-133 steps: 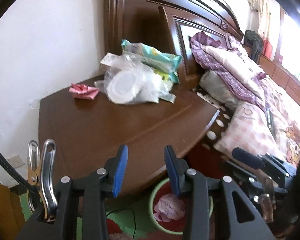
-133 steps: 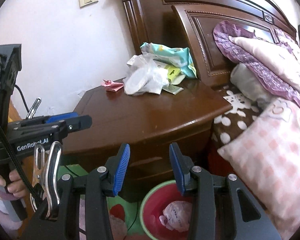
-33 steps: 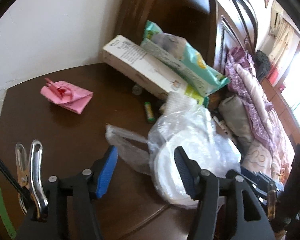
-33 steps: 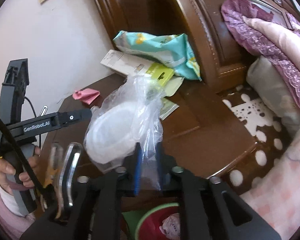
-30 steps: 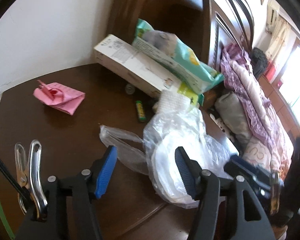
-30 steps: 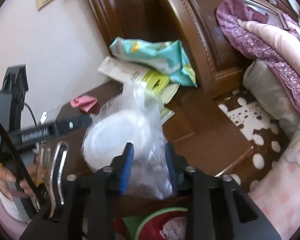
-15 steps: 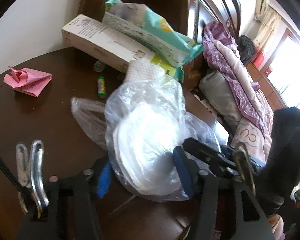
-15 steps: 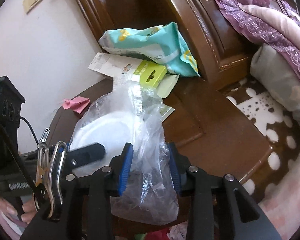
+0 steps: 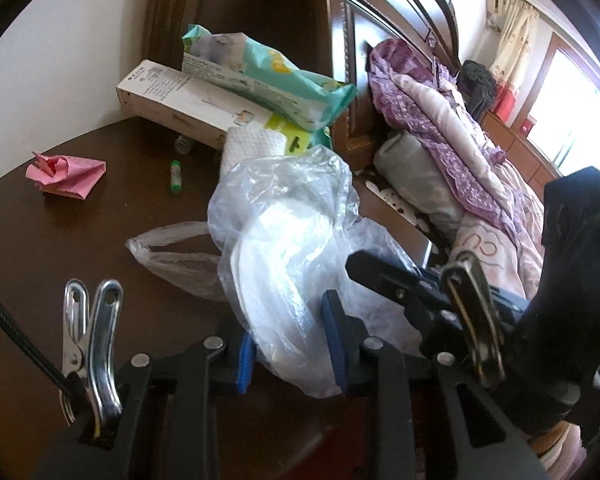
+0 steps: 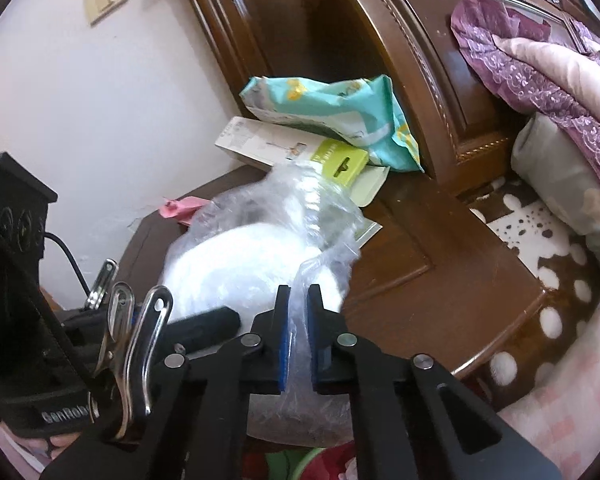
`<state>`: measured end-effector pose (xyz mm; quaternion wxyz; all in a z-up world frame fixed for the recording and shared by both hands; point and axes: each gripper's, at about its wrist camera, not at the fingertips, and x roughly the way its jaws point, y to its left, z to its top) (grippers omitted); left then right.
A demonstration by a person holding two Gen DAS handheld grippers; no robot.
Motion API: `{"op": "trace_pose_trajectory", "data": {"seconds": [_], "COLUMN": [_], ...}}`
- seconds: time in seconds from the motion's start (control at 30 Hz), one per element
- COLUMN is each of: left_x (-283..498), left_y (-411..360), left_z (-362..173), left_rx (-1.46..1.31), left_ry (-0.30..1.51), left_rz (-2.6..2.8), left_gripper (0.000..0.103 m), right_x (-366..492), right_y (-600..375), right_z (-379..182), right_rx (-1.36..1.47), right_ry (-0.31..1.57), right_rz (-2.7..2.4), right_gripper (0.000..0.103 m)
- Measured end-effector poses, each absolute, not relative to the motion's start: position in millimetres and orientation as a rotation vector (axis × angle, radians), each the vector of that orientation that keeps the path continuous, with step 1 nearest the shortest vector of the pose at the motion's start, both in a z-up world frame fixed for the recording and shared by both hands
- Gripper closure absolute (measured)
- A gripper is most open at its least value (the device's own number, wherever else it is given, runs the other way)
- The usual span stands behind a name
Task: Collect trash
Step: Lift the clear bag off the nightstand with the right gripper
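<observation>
A clear plastic bag with a white round container inside (image 9: 284,240) sits at the near edge of the dark wooden nightstand (image 9: 60,248). My left gripper (image 9: 290,346) is closed on the bag's lower part from the front. My right gripper (image 10: 296,326) is pinched shut on a fold of the same bag (image 10: 260,256) from the right. The right gripper's black body also shows in the left wrist view (image 9: 420,292). A crumpled pink paper (image 9: 64,174) lies at the nightstand's far left.
A white carton (image 9: 188,108), a teal wipes pack (image 9: 260,80), a green card (image 10: 340,160) and a small green tube (image 9: 175,176) lie at the back by the headboard (image 10: 420,60). The bed with pillows (image 9: 440,168) is to the right. A red bin rim (image 10: 312,464) shows below the nightstand.
The right gripper's jaws have closed tightly on the bag's fold. The left gripper has narrowed onto the bag's lower part, and both have come closer to the bag.
</observation>
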<state>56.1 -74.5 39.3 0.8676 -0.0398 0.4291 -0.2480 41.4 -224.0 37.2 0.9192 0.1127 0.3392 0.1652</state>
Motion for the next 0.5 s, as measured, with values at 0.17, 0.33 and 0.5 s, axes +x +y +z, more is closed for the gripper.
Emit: {"op": "trace_pose_trajectory", "data": {"seconds": [0.17, 0.33, 0.5], "left_x": [40, 20, -2], "left_y": [-71, -69, -74], "left_z": [40, 44, 43], "left_rx": [-0.099, -0.092, -0.057], "left_ry": [0.89, 0.882, 0.883], "left_rz": [-0.523, -0.524, -0.513], "left_gripper": [0.073, 0.074, 0.074], "right_x": [22, 6, -15], "right_y": [-220, -223, -222], "right_z": [43, 46, 45], "right_rx": [0.208, 0.216, 0.215], "right_ry": [0.676, 0.671, 0.672], "right_rz": [0.342, 0.351, 0.359], "right_gripper": [0.096, 0.096, 0.096]}}
